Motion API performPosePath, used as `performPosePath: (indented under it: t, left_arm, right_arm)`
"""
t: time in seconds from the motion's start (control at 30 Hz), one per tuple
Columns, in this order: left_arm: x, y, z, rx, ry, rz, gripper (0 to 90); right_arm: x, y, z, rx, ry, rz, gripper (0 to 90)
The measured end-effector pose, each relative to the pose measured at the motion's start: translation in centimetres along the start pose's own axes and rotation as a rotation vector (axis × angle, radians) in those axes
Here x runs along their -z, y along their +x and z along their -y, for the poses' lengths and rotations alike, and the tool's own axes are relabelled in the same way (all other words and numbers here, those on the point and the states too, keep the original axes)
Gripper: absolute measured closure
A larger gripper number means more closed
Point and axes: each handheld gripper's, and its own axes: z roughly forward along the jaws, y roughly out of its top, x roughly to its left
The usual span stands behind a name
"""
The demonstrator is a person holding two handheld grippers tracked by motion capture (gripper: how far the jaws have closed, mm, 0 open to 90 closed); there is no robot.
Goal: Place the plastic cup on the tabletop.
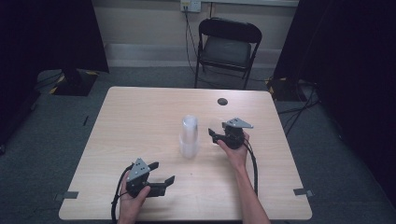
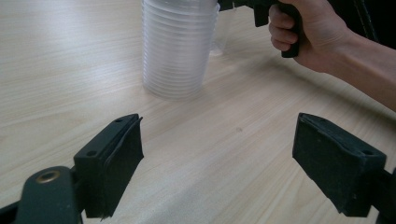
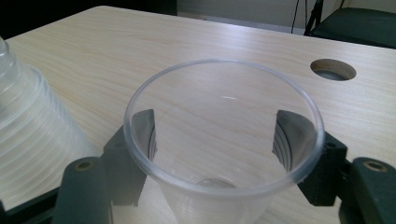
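Observation:
A tall stack of clear plastic cups [image 1: 189, 135] stands upright near the table's middle, and rises close ahead in the left gripper view [image 2: 180, 46]. Just right of it a single clear cup [image 1: 215, 125] stands upright between the jaws of my right gripper [image 1: 214, 135]. In the right gripper view both black jaws press the cup's [image 3: 219, 186] walls, so the right gripper [image 3: 212, 140] is shut on it. The stack [image 3: 28, 126] sits at that view's left. My left gripper [image 1: 162, 171] rests near the front left, wide open [image 2: 217, 154], nothing between its jaws, pointing at the stack.
The wooden table [image 1: 140, 116] has a round cable hole [image 1: 222, 101] at its far right side. A black folding chair [image 1: 227, 46] stands beyond the far edge. Dark curtains hang at both sides, and cables run on the floor.

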Motion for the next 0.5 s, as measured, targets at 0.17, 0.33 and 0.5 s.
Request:
performPosePath:
  t: [0.17, 0.33, 0.5]
  left_arm:
    - [-0.02, 0.08, 0.00, 0.008, 0.005, -0.006, 15.9]
    - [-0.04, 0.05, 0.01, 0.011, 0.007, -0.007, 15.9]
    - [0.14, 0.21, -0.11, 0.010, 0.006, -0.017, 15.9]
  right_arm:
    - [0.23, 0.03, 0.13, 0.007, 0.010, -0.007, 29.2]
    - [0.21, 0.04, 0.13, 0.006, 0.024, -0.013, 27.9]
    - [-0.09, -0.16, 0.56, -0.032, 0.053, -0.031, 24.0]
